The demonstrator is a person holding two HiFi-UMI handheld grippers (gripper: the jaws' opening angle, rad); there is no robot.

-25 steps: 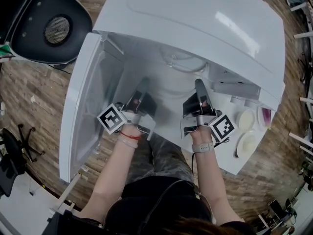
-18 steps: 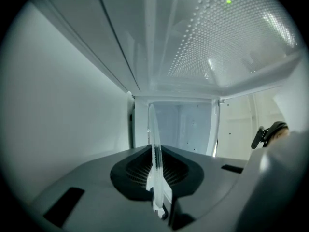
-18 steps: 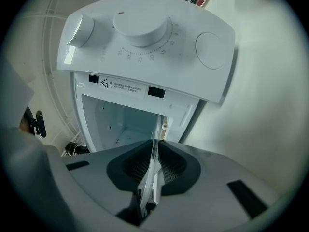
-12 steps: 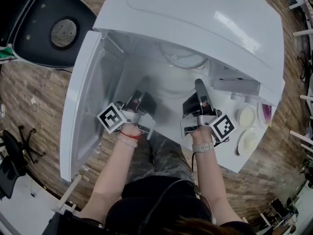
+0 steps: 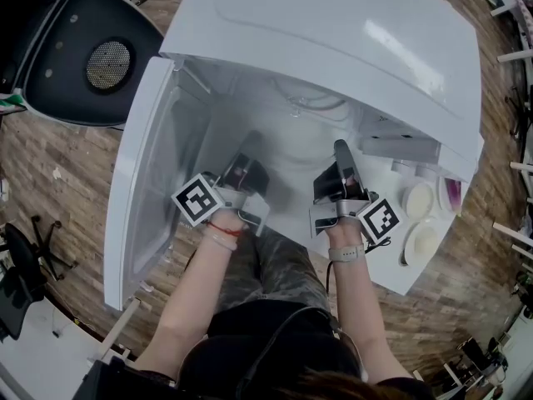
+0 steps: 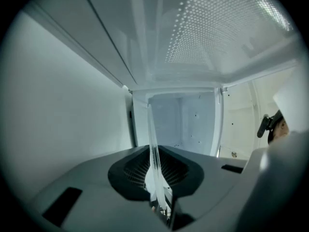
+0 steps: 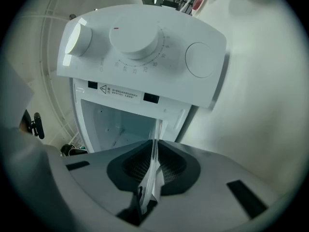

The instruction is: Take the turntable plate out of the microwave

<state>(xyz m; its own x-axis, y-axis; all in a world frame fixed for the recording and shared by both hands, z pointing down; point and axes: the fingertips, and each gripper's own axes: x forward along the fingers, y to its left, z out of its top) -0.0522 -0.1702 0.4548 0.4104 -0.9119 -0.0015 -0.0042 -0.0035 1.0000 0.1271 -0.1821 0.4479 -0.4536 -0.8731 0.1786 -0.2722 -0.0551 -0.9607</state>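
The clear glass turntable plate point(image 5: 293, 158) hangs flat in the mouth of the white microwave point(image 5: 333, 32), held at both sides. My left gripper point(image 5: 247, 146) is shut on its left rim; in the left gripper view the plate point(image 6: 153, 149) shows edge-on as a thin clear strip pinched in that gripper point(image 6: 157, 180). My right gripper point(image 5: 341, 147) is shut on the right rim. Its jaws have just been closing a little, with the plate's edge point(image 7: 155, 151) between them in the right gripper view point(image 7: 152, 173). Both point into the cavity point(image 6: 186, 124).
The microwave door point(image 5: 141, 173) stands open at the left, its dotted window point(image 6: 212, 28) close beside the left gripper. The control panel with two knobs point(image 7: 135, 37) flanks the right gripper. A black chair point(image 5: 83, 48) stands on the wooden floor at upper left.
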